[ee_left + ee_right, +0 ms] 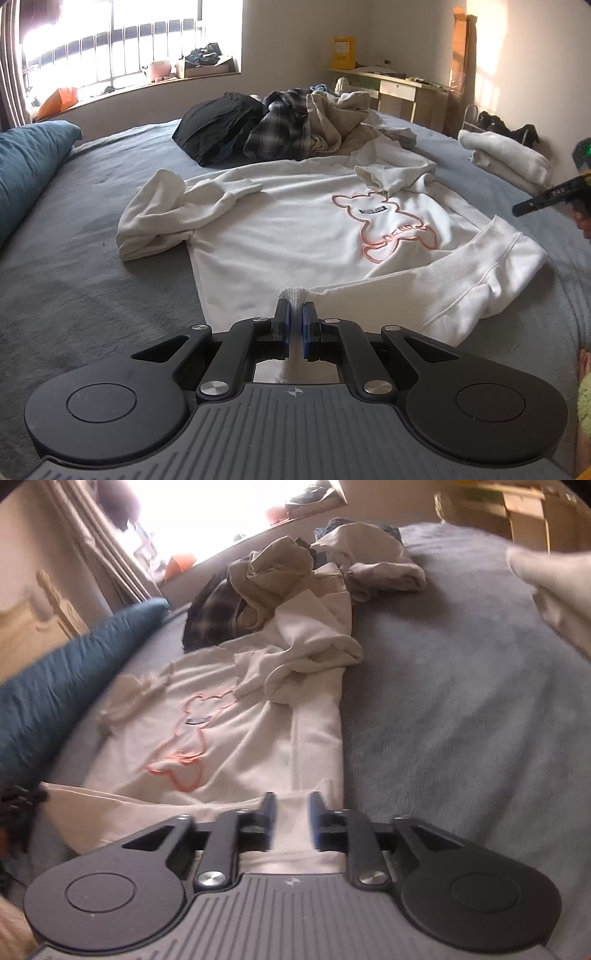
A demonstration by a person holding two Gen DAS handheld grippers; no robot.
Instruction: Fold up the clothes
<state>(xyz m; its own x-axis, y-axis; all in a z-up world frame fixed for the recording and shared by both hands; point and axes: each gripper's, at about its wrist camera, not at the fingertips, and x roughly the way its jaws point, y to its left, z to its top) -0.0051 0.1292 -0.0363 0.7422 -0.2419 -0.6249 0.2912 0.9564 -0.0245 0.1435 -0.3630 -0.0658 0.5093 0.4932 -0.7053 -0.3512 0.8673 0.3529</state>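
A white hoodie [280, 229] with a pink bear outline lies spread face up on the grey bed [92, 280]. One sleeve [461, 273] is folded across its lower part. My left gripper [294, 304] is shut on that sleeve's ribbed cuff [293, 293], just above the hem. In the right wrist view the right gripper [291, 797] is open, its fingers apart over the hoodie's [229, 746] side edge; white cloth shows in the gap, not pinched. The right gripper's black finger [535, 201] also pokes in at the right edge of the left wrist view.
A heap of unfolded clothes [295, 122], black, plaid and beige, sits beyond the hoodie. A folded white garment [506, 158] lies at the bed's right side. A blue pillow [26, 173] lies at the left. A desk [399, 88] stands by the far wall.
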